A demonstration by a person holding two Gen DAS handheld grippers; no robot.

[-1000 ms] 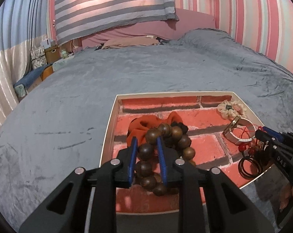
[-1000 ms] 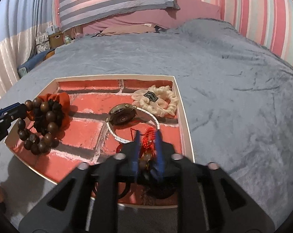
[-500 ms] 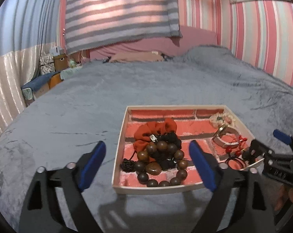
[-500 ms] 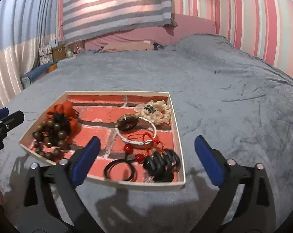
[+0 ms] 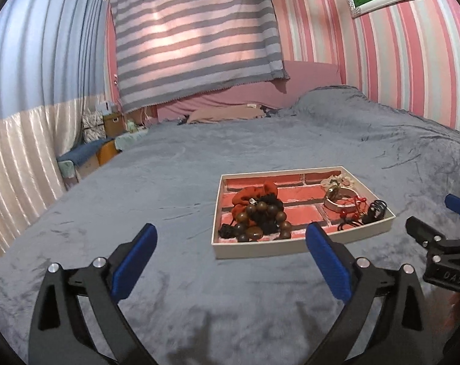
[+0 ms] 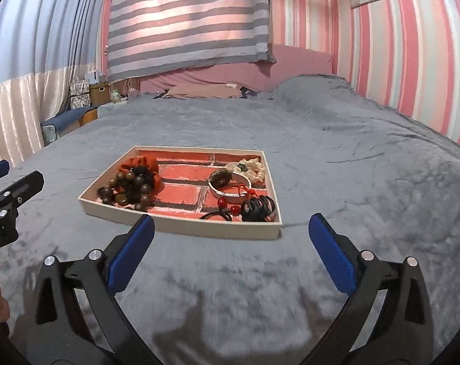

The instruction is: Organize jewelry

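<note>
Both grippers, left (image 5: 231,261) and right (image 6: 231,254), had let go and pulled back, jaws wide and empty. Beads (image 6: 126,190) and clip (image 6: 257,210) lay in the tray (image 6: 181,223); sorting looked finished.

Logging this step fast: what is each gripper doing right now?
Left gripper: open, holding nothing, short of the tray.
Right gripper: open, holding nothing.

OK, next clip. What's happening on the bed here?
A person holds two handheld grippers over a grey bed. Both the left gripper and the right gripper are open and empty, short of the tray. The jewelry lies inside it: a wooden bead bracelet on an orange scrunchie at one side, a watch, cream scrunchie and black claw clip at the other.
</note>
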